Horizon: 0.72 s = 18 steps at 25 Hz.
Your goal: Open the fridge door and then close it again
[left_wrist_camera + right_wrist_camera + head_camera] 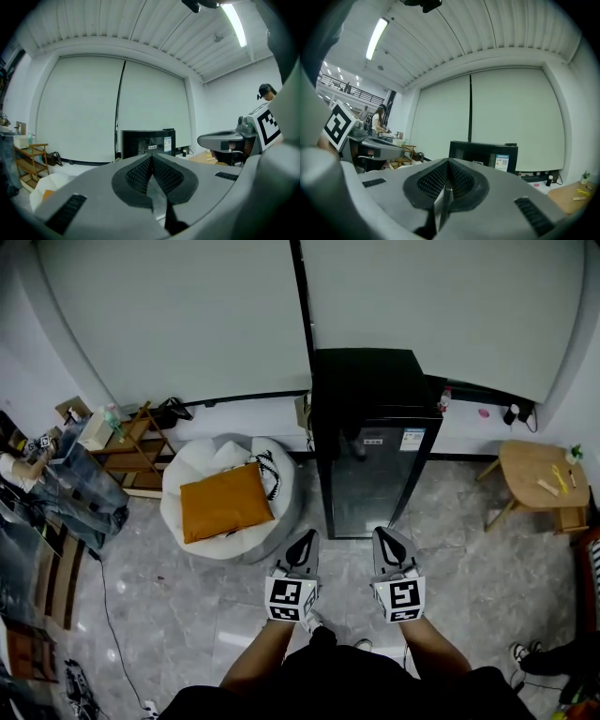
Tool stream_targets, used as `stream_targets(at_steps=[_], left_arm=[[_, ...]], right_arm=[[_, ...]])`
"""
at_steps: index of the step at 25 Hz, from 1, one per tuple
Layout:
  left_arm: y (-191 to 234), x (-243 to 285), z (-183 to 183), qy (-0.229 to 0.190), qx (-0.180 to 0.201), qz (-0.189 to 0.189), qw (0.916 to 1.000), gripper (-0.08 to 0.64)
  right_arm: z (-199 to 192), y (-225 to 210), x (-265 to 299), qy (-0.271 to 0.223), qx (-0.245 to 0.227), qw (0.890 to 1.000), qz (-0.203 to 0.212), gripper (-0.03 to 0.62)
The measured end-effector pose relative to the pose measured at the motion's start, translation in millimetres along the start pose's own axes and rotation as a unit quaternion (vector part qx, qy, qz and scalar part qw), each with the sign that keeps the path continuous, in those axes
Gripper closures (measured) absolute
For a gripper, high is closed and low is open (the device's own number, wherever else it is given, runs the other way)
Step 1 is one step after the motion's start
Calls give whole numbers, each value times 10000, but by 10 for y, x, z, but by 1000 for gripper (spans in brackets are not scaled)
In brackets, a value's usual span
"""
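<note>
Head view, looking steeply down. The black fridge (375, 442) stands upright at the 12 o'clock position against the pale wall (187, 315), its door (375, 484) shut and facing the person, with a small sticker (411, 439) near the door's top edge. The left gripper (304, 536) and right gripper (385, 534) are held side by side at 6 o'clock of the fridge, near its front but not touching it, both pointing toward the door. In each gripper view the two ribbed pads are pressed together at the tip with nothing between them, and the fridge appears straight ahead beyond the tip. At 9 o'clock of the fridge a white beanbag (202, 470) rests on the grey floor (169, 606) with an orange cushion (225, 502) lying on it; a wooden shelf (136, 451) stands further out in the same direction. At 3 o'clock of the fridge, well apart from it, stands a small wooden table (525, 470).
</note>
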State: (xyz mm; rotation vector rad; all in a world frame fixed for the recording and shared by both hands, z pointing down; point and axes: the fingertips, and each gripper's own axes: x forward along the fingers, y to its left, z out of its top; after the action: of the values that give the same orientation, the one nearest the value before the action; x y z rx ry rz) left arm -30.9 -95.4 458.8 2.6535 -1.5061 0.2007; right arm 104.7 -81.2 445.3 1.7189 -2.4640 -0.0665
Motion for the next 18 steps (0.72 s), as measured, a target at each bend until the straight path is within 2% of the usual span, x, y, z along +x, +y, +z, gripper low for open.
stream_targets(at_steps=[9,18], left_arm=[[-186,-190,-40,-2,-4,129,9999,537],[-194,-244,48,-88,-77,304,9995,537]], right_arm=[[35,52,-224,-124,-90,9998,86,577],[121,22,-293,-191,-67,9997,138,577]])
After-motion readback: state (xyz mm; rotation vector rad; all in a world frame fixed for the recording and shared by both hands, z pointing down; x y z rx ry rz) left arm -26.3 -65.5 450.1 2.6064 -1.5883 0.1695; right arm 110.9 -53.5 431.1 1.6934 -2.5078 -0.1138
